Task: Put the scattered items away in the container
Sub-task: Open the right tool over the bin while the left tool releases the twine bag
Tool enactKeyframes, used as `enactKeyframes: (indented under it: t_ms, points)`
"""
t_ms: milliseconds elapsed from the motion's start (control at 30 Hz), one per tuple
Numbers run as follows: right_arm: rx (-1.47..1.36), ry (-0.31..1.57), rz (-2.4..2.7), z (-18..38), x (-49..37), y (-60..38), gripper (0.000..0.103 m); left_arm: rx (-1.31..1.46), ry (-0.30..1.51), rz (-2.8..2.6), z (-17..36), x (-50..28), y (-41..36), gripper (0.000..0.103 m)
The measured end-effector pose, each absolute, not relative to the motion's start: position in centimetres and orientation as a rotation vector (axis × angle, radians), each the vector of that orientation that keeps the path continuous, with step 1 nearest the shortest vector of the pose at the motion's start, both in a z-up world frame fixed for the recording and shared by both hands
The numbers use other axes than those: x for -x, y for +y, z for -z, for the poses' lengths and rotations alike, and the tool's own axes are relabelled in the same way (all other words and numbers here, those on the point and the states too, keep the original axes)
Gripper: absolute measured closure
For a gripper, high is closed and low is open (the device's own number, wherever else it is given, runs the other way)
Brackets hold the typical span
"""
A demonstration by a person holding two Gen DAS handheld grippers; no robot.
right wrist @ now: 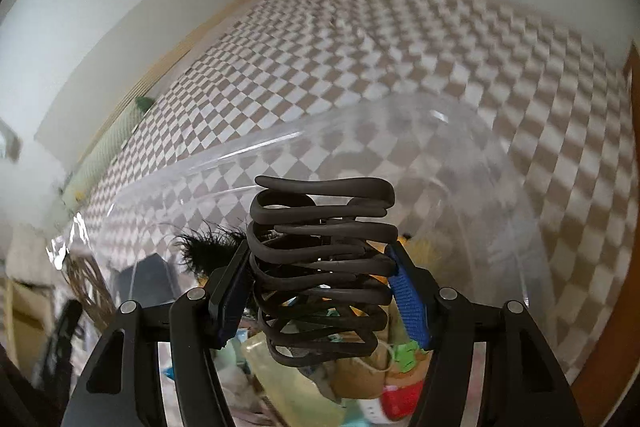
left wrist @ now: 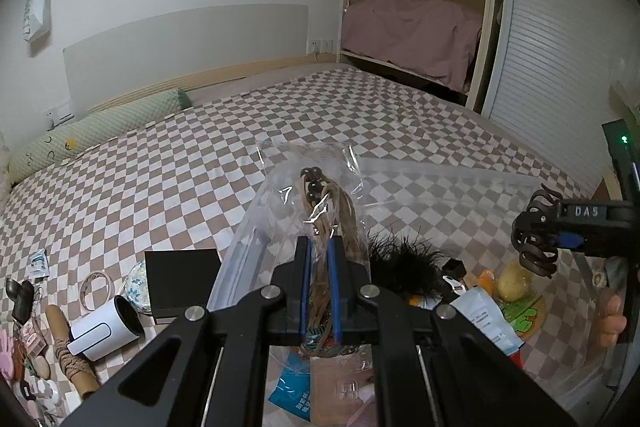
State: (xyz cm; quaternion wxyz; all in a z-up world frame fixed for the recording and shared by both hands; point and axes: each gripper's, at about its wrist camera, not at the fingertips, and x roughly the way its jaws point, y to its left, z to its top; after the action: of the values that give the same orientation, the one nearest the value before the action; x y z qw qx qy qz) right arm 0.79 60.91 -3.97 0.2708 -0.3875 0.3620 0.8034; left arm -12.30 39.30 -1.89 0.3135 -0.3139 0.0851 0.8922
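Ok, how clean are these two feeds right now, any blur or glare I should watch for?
Left wrist view: sharp but dim, fisheye bending the room's edges, glare streaks on the clear packet in the left hand-held gripper. Right wrist view: motion-smeared, the checkered bedspread streaked, highlights along the clear container rim; only the dark hair claw in the right hand-held gripper reads fairly crisp.

We can read only "DAS", in pale letters on the side of the right gripper (left wrist: 538, 241) in the left wrist view. Print on the blue packet (left wrist: 294, 397) is too small for us.
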Motion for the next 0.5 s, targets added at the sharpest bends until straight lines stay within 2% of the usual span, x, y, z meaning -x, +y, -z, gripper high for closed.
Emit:
enactKeyframes:
  t_ms: [500]
  points:
    - [1.054, 1.045, -2.14, 4.2, -0.3, 60.8, 0.038, 0.848, 0.302, -2.312, 2.4, 13.3, 41.0, 0.094]
